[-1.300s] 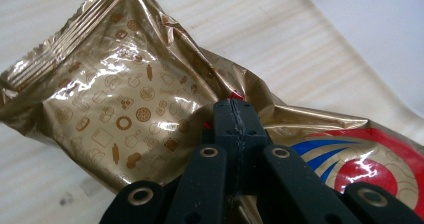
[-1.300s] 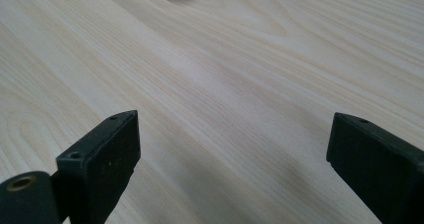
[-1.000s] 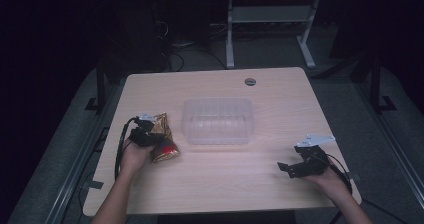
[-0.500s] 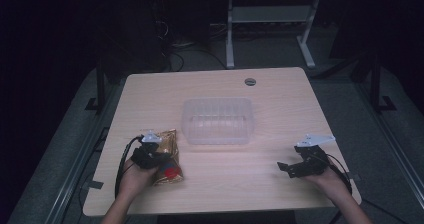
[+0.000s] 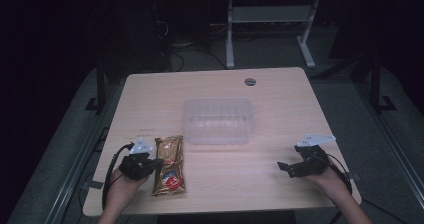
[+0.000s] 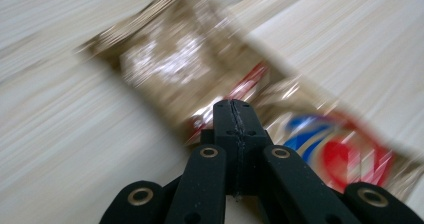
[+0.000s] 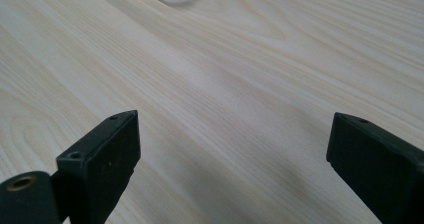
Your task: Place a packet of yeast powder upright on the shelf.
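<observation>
The gold snack packet (image 5: 169, 165) lies flat on the wooden table (image 5: 280, 104) near its near-left corner, its long side running near to far, red and blue print toward the near end. The left gripper (image 5: 150, 163) sits at the packet's left edge; in the left gripper view its 2 jaws are pressed fully together over the blurred packet (image 6: 210, 74), with nothing seen between them. A clear plastic container (image 5: 218, 120) stands mid-table, empty. The right gripper (image 5: 284, 167) rests near the right edge, jaws wide apart, holding nothing.
</observation>
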Action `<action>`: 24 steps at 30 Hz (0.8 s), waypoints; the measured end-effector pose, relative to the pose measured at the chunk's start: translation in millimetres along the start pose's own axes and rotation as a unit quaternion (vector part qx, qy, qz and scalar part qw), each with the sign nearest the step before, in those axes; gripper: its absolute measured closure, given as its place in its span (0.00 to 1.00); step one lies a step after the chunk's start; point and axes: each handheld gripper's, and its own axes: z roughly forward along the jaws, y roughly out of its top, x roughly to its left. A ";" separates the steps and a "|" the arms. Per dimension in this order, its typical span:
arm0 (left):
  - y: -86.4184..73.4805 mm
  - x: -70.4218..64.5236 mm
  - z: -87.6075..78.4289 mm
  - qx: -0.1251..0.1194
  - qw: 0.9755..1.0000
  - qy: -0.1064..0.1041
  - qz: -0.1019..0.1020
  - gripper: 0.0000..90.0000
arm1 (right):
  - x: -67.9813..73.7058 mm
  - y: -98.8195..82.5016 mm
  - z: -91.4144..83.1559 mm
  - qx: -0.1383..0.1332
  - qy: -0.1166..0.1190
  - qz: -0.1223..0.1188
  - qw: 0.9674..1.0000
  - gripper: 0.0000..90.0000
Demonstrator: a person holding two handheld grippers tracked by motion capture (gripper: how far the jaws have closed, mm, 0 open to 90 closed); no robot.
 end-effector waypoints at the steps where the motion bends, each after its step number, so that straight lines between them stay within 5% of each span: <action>1: -4.5 4.8 -1.5 0.006 1.000 -0.002 -0.007 1.00 | 0.0 0.1 0.2 0.001 0.000 -0.001 1.000 0.07; 3: -13.0 6.5 1.1 0.024 1.000 -0.012 -0.015 1.00 | 1.0 0.4 0.3 0.004 0.001 -0.001 1.000 0.07; 7: -15.8 -7.4 6.7 0.047 0.998 -0.041 0.010 1.00 | 1.7 0.8 0.3 0.002 0.000 0.000 1.000 0.07; 17: 9.1 -53.4 31.6 0.042 0.990 -0.113 0.075 1.00 | 2.5 0.9 -0.3 0.002 -0.003 -0.001 1.000 0.07; 21: 20.6 -61.0 36.6 0.030 0.988 -0.117 0.096 1.00 | 2.3 0.9 0.4 0.000 -0.001 0.002 1.000 0.07; 24: 26.6 -51.6 27.7 0.015 0.990 -0.093 0.103 1.00 | 2.1 0.7 -0.3 0.000 -0.001 0.003 1.000 0.07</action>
